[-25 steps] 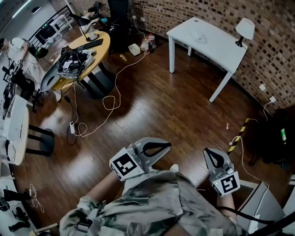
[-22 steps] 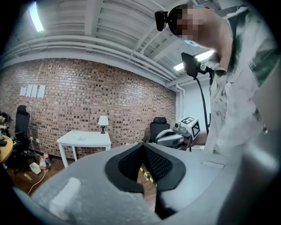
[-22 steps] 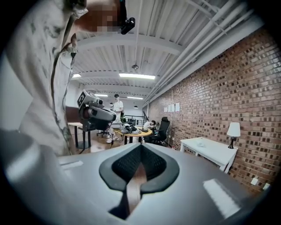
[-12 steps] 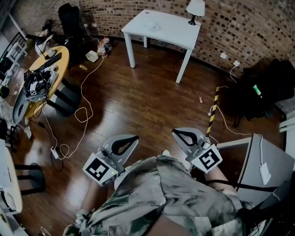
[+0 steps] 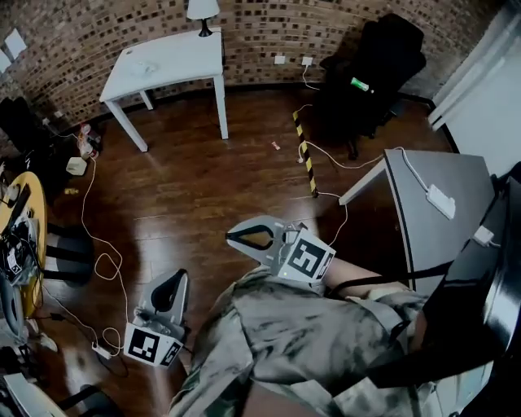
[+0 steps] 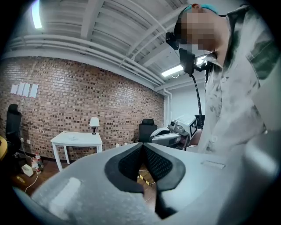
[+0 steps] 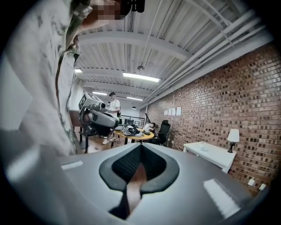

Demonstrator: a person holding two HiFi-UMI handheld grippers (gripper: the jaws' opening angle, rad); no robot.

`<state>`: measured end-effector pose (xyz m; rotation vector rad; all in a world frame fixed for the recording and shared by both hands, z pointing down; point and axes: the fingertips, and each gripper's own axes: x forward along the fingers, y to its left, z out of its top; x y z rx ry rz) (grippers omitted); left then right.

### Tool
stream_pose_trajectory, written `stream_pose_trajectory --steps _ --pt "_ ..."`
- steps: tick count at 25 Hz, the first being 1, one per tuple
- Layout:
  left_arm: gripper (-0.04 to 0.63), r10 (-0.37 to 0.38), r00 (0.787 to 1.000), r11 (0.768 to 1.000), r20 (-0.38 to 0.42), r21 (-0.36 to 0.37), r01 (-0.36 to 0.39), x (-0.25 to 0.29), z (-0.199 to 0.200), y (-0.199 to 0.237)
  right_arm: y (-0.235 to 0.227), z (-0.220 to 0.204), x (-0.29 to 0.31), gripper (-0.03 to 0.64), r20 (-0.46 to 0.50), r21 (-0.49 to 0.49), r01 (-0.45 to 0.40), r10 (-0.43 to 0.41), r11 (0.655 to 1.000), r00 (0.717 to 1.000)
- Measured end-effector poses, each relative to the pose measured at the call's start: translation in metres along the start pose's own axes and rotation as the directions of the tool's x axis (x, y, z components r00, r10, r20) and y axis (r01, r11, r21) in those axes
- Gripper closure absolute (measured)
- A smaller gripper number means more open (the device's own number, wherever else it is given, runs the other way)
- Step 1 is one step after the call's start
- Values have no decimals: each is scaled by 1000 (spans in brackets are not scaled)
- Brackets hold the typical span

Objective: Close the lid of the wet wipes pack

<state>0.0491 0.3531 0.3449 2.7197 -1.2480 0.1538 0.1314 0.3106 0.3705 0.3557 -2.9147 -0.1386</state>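
Observation:
No wet wipes pack can be made out in any view. A small pale object (image 5: 146, 67) lies on the white table (image 5: 183, 57), too small to identify. My left gripper (image 5: 176, 278) hangs low at the bottom left over the wooden floor, jaws together and empty. My right gripper (image 5: 230, 236) is held mid-frame in front of the person's patterned shirt, also shut with nothing in it. In the left gripper view the pads (image 6: 131, 165) meet at the tip, and the right gripper (image 6: 172, 132) shows beyond. The right gripper view shows its own pads (image 7: 151, 165) closed.
A lamp (image 5: 202, 10) stands on the white table by the brick wall. A black office chair (image 5: 370, 73) is at the back right, a grey desk (image 5: 456, 220) at the right. Cables (image 5: 106, 261) and striped tape (image 5: 305, 159) lie on the floor. A yellow round table (image 5: 16, 244) sits at the left edge.
The head view has swung right: the white table slid from upper right to upper left. The left gripper dropped to the bottom left; the right moved toward the middle.

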Motion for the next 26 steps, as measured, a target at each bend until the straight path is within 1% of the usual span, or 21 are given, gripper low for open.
stream_pose_trajectory --steps 4,8,12,21,23,26 --pt "594 -14 1000 1000 0 -2 14 0 -1 -7 3 1 -6 611 -8 -9 12 -12 1000 1000" --pt "594 -20 1000 1000 -3 -3 20 0 -3 -9 7 1 -3 611 -19 -22 1 -2 1000 1000" --pt "594 -16 1000 1000 -3 0 16 0 -3 -10 8 2 -4 611 -10 -37 -5 5 999 1000" --pt "594 -3 1000 1000 -26 -12 3 3 -10 -4 3 -5 1 611 -16 -36 -23 23 999 1000" --pt "594 -15 999 1000 -29 -15 15 8 -11 -7 1 -7 -4 611 -31 -29 -17 16 999 999" --pt "594 -71 997 997 -40 -25 70 27 -15 -20 -3 -16 -27 611 -77 -23 20 -22 1000 997"
